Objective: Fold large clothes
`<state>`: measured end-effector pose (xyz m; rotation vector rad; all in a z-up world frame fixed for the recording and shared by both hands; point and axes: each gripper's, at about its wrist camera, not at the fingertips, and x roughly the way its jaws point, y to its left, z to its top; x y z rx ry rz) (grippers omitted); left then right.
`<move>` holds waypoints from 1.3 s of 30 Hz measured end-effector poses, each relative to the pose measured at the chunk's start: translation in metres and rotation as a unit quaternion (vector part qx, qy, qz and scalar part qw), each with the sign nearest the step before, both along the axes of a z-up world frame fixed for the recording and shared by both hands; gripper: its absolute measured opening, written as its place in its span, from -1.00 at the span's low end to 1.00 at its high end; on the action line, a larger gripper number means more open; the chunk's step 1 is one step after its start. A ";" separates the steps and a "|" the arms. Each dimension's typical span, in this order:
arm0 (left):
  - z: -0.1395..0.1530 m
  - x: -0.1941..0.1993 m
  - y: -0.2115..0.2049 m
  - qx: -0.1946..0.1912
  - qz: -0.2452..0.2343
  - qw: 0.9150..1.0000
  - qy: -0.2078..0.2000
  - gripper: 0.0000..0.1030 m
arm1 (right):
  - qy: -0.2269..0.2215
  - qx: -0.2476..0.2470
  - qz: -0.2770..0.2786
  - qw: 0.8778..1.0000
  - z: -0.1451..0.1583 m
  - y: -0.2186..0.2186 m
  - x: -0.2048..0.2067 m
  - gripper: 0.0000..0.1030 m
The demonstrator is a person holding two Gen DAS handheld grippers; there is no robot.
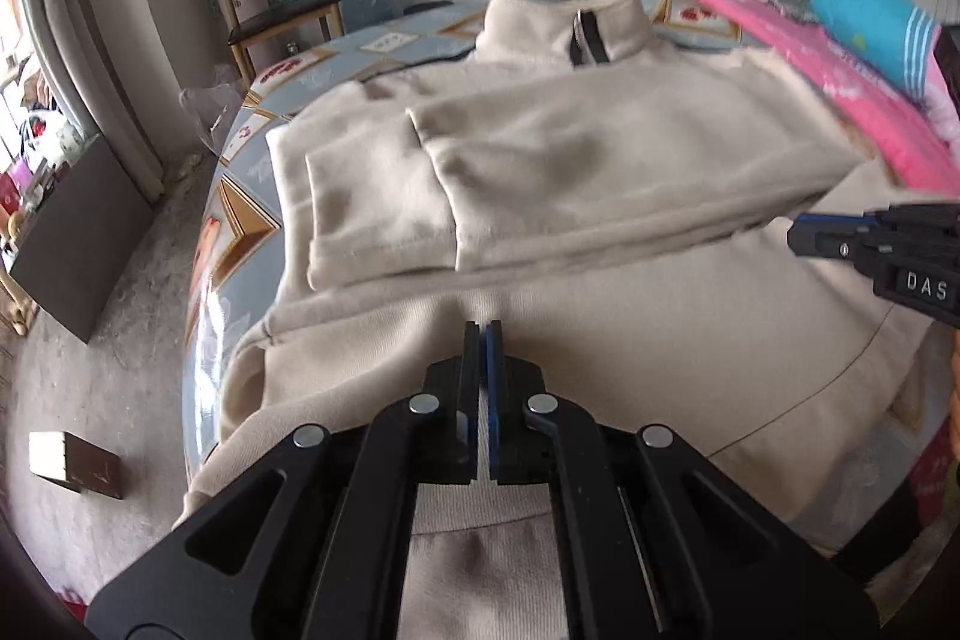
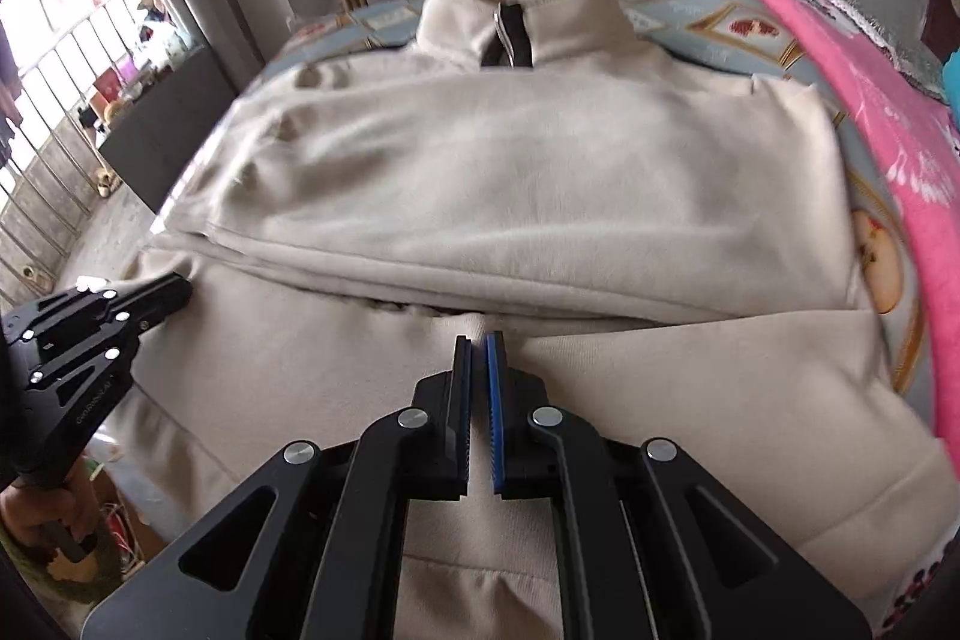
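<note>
On the patterned table (image 2: 738, 22): cream sweater (image 2: 528, 184) spread flat, collar far, sleeves folded across the chest | left gripper (image 1: 482, 327) pressed together, pinching the near hem fabric | right gripper (image 2: 478, 340) pinching a hem ridge too | pink blanket (image 2: 888, 112) far right

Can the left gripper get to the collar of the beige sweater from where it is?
Probably yes. The left gripper sits at the near part of the beige sweater, its jaws shut on a pinch of cloth. Only flat folded fabric lies between it and the collar, but it must let go first.
</note>
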<state>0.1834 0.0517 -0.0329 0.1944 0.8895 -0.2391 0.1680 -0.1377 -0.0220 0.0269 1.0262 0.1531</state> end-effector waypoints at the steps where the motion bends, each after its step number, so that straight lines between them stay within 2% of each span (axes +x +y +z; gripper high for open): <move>1: -0.001 -0.001 -0.001 0.005 -0.002 1.000 -0.005 -0.97 | -0.008 -0.002 0.000 1.000 0.000 0.000 0.000 -0.90; 4: -0.004 -0.005 -0.008 0.034 -0.009 0.999 -0.021 -0.96 | -0.005 0.009 -0.004 1.000 -0.001 -0.003 0.003 -0.90; 6: -0.004 -0.008 -0.011 0.046 -0.011 0.999 -0.027 -0.96 | 0.015 0.036 -0.007 0.999 0.002 -0.014 0.005 -0.88; 8: -0.004 -0.008 -0.012 0.052 -0.012 0.998 -0.028 -0.96 | 0.014 0.061 -0.024 0.998 0.013 -0.034 -0.001 -0.67; 9: -0.004 -0.008 -0.011 0.050 -0.012 0.998 -0.027 -0.96 | 0.000 0.063 -0.041 0.997 0.024 -0.048 -0.007 -0.63; 11: -0.003 -0.007 -0.009 0.041 -0.010 0.999 -0.023 -0.96 | -0.023 0.049 -0.078 0.995 0.041 -0.077 -0.018 -0.36; 13: -0.002 -0.006 -0.008 0.037 -0.008 0.999 -0.022 -0.96 | -0.033 0.023 -0.117 0.992 0.051 -0.106 -0.026 -0.23; 16: -0.003 -0.006 -0.008 0.035 -0.008 0.999 -0.022 -0.96 | -0.012 -0.010 -0.157 0.987 0.047 -0.141 -0.030 -0.20; 19: -0.003 -0.006 -0.008 0.035 -0.008 0.999 -0.021 -0.96 | 0.009 -0.035 -0.159 0.987 0.035 -0.154 -0.027 -0.20; 24: -0.003 -0.006 -0.009 0.039 -0.009 0.999 -0.022 -0.96 | 0.015 -0.061 -0.131 0.989 0.018 -0.147 -0.016 -0.23; 26: -0.002 -0.007 -0.010 0.039 -0.010 0.999 -0.022 -0.96 | 0.015 -0.053 -0.113 0.992 0.014 -0.143 -0.014 -0.74; 28: -0.002 -0.007 -0.010 0.041 -0.011 0.999 -0.022 -0.96 | -0.005 -0.073 -0.109 0.991 0.022 -0.135 -0.018 -0.89; 33: -0.002 -0.007 -0.012 0.043 -0.012 0.999 -0.020 -0.96 | -0.081 -0.077 -0.145 0.983 0.060 -0.133 -0.038 -0.91; 36: -0.001 -0.008 -0.011 0.043 -0.012 0.999 -0.021 -0.96 | -0.073 -0.088 -0.153 0.981 0.047 -0.138 -0.029 -0.91; 39: -0.001 -0.007 -0.012 0.043 -0.014 0.999 -0.021 -0.96 | -0.043 -0.123 -0.146 0.981 0.007 -0.137 -0.015 -0.91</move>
